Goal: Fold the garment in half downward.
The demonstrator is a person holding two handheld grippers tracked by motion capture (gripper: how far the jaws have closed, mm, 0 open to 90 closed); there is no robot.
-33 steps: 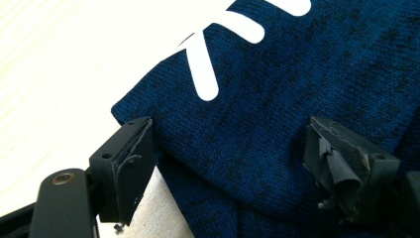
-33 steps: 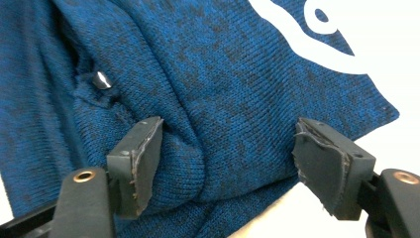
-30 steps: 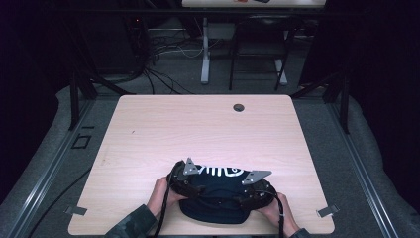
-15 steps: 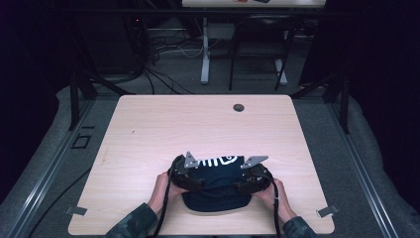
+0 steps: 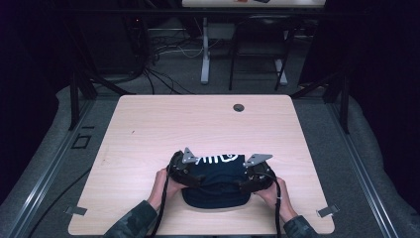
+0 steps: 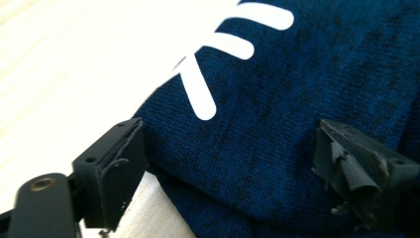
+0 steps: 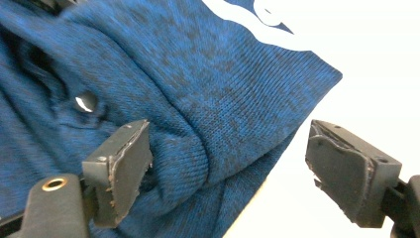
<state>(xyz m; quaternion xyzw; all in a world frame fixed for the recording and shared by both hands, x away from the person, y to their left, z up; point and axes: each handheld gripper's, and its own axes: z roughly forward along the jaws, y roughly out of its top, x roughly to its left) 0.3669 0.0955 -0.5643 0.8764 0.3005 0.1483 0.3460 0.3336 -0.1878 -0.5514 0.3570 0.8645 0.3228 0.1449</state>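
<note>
A dark blue knitted garment [image 5: 215, 186] with white lettering lies folded near the table's front edge. My left gripper [image 5: 192, 177] is at its left side and my right gripper [image 5: 246, 182] at its right, each held by a hand. In the left gripper view the garment [image 6: 277, 99] lies under the left gripper [image 6: 233, 173], whose jaws stand wide apart and have just been opening. In the right gripper view a rolled fold of the garment [image 7: 198, 124] sits between the jaws of the right gripper [image 7: 237, 168]. They too have just been opening, and its pads [image 7: 126, 166] do not press the cloth.
The light wooden table [image 5: 148, 129] has a round cable hole [image 5: 238, 107] near its far edge and tape marks [image 5: 327, 211] at the front corners. Beyond it stand a second table's legs [image 5: 205, 54], with cables on the floor.
The garment's near edge has drawn in away from the table's front. The white lettering and both grippers sit a little farther from the person, and the right gripper has shifted slightly.
</note>
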